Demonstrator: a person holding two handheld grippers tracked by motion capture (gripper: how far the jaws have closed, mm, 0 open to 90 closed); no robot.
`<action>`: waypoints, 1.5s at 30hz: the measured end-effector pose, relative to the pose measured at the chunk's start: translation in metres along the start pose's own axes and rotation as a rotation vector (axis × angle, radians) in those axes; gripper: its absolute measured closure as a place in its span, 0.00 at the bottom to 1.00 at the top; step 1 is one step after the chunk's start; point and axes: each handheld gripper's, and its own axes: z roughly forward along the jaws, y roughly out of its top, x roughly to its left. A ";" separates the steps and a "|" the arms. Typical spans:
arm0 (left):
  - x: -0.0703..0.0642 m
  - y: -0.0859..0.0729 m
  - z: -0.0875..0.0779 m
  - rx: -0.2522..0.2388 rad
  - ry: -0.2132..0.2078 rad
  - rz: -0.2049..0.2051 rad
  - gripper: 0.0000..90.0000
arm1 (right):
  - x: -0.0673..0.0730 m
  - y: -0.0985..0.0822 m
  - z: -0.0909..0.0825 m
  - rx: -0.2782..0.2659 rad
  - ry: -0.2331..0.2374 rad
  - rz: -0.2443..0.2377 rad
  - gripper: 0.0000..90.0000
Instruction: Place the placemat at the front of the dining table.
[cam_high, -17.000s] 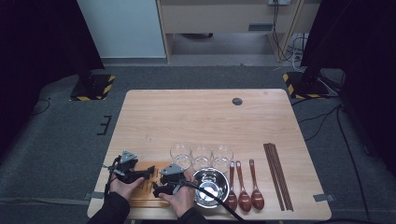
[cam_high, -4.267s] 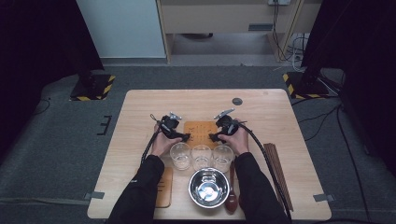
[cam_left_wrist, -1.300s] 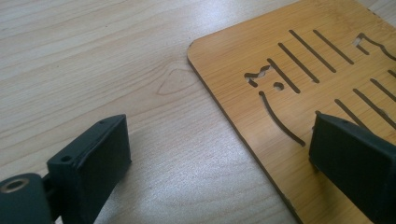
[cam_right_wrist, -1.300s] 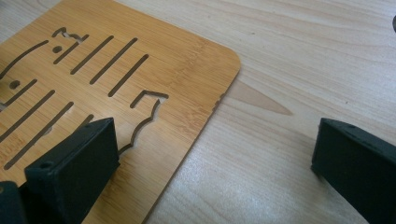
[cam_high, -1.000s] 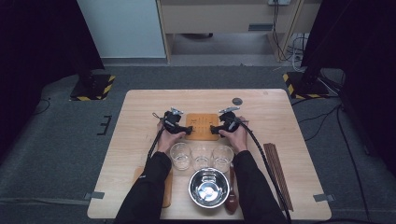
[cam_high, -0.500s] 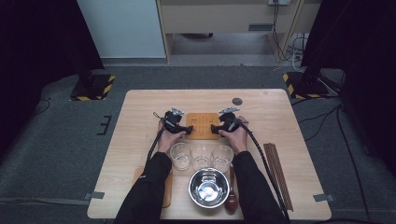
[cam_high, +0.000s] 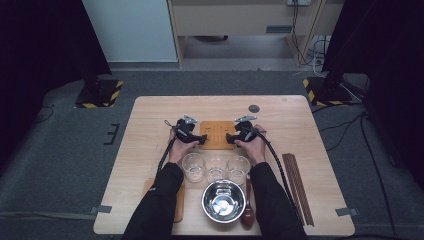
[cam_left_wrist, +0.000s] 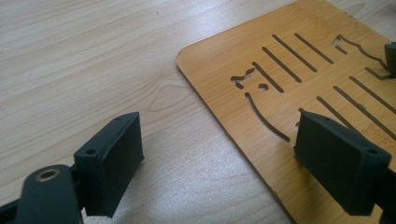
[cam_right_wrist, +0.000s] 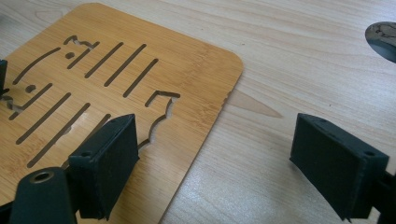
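The wooden table (cam_high: 150, 130) carries a flat bamboo mat (cam_high: 217, 134) lying a little beyond three glasses (cam_high: 215, 167). The left gripper (cam_high: 202, 140) and right gripper (cam_high: 230, 139) sit at its two opposite edges. Both have just been closing a little, yet the jaws stand wide apart, holding nothing.

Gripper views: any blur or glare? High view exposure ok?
Left gripper view: slotted bamboo board sharp, near jaws soft. Right gripper view: soft sheen on the table, no blown glare. High view: table evenly lit, surroundings very dark, steel bowl shows bright reflections.
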 end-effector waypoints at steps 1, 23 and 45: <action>0.000 0.000 0.000 0.000 0.002 -0.001 0.16 | 0.000 0.000 0.000 0.000 0.002 0.001 0.17; 0.006 0.002 -0.026 -0.016 0.013 0.039 0.21 | -0.012 0.008 -0.022 -0.071 -0.016 0.033 0.17; 0.008 -0.005 -0.098 -0.099 0.052 0.033 0.26 | -0.046 -0.003 -0.106 -0.153 -0.075 0.057 0.14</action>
